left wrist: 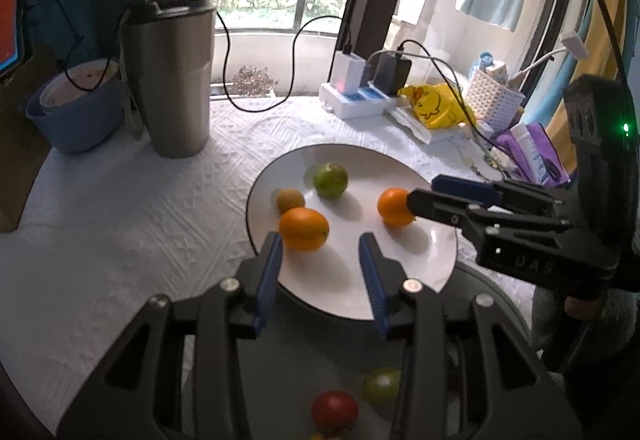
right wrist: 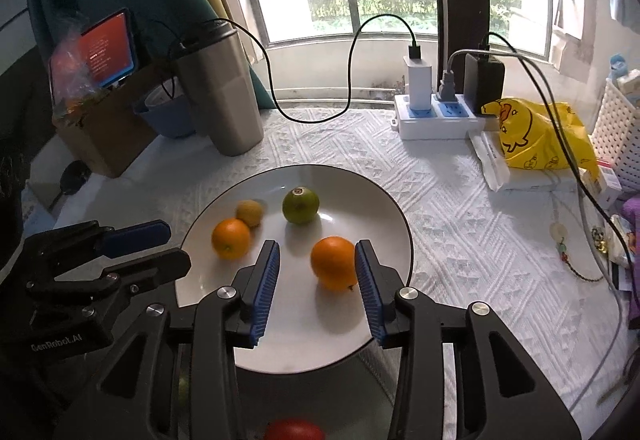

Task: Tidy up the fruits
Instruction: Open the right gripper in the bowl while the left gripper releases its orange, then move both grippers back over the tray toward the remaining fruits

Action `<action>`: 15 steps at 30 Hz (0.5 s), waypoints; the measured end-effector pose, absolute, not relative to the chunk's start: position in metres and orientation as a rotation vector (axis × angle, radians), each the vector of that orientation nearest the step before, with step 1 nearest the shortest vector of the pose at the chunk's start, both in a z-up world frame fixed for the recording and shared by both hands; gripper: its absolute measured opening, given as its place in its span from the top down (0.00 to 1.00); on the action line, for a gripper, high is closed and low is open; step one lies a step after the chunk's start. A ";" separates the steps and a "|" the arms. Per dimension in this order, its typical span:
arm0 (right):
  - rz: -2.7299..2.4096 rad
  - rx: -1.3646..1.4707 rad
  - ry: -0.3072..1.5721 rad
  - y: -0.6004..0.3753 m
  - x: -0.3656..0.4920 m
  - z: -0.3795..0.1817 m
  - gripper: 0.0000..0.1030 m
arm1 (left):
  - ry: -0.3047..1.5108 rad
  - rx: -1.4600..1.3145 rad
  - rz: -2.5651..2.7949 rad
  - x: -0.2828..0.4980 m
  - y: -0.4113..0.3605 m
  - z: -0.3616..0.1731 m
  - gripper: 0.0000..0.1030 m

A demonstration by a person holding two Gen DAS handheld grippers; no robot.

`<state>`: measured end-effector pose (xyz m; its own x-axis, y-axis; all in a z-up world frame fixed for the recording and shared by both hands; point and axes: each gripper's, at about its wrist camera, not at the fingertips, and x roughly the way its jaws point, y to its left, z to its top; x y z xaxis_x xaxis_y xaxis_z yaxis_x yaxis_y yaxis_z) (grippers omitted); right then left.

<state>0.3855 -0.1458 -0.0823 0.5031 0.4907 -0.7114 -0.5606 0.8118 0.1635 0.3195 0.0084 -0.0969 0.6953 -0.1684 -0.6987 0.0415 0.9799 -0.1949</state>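
Observation:
A white plate point(left wrist: 420, 260) point(right wrist: 312, 340) on the table holds two oranges, a green fruit point(left wrist: 330, 180) point(right wrist: 300, 205) and a small tan fruit point(left wrist: 290, 200) point(right wrist: 249, 213). My left gripper point(left wrist: 320, 238) point(right wrist: 176, 244) hovers open over the plate's near rim. One orange point(left wrist: 304, 228) point(right wrist: 230, 238) lies just ahead of its left fingertip, resting on the plate. My right gripper point(right wrist: 317, 245) point(left wrist: 424, 191) is open too. The other orange point(right wrist: 334, 268) point(left wrist: 394, 206) sits on the plate between its pads, close against the right one, with a wide gap to the left pad.
A red fruit point(left wrist: 334, 412) and a green one point(left wrist: 382, 386) lie on a dark round surface under the grippers. Behind the plate stand a steel tumbler point(left wrist: 172, 80), a blue bowl point(left wrist: 76, 116), a power strip with cables point(right wrist: 436, 120), a yellow bag point(right wrist: 536, 140) and a white basket point(left wrist: 494, 100).

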 end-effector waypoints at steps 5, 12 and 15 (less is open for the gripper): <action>0.627 -0.089 0.809 -0.152 0.372 -0.072 0.60 | 0.776 -0.167 -0.118 0.309 0.007 -0.088 0.60; 0.620 -0.089 0.787 -0.158 0.353 -0.061 0.60 | 0.758 -0.159 -0.115 0.290 0.005 -0.080 0.60; 0.618 -0.086 0.780 -0.161 0.345 -0.058 0.60 | 0.749 -0.155 -0.115 0.282 0.004 -0.077 0.60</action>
<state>0.3447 -0.1612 -0.0578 0.5447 0.4893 -0.6811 -0.5511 0.8210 0.1491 0.2818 0.0036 -0.0769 0.7269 -0.1586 -0.6682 0.0484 0.9824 -0.1805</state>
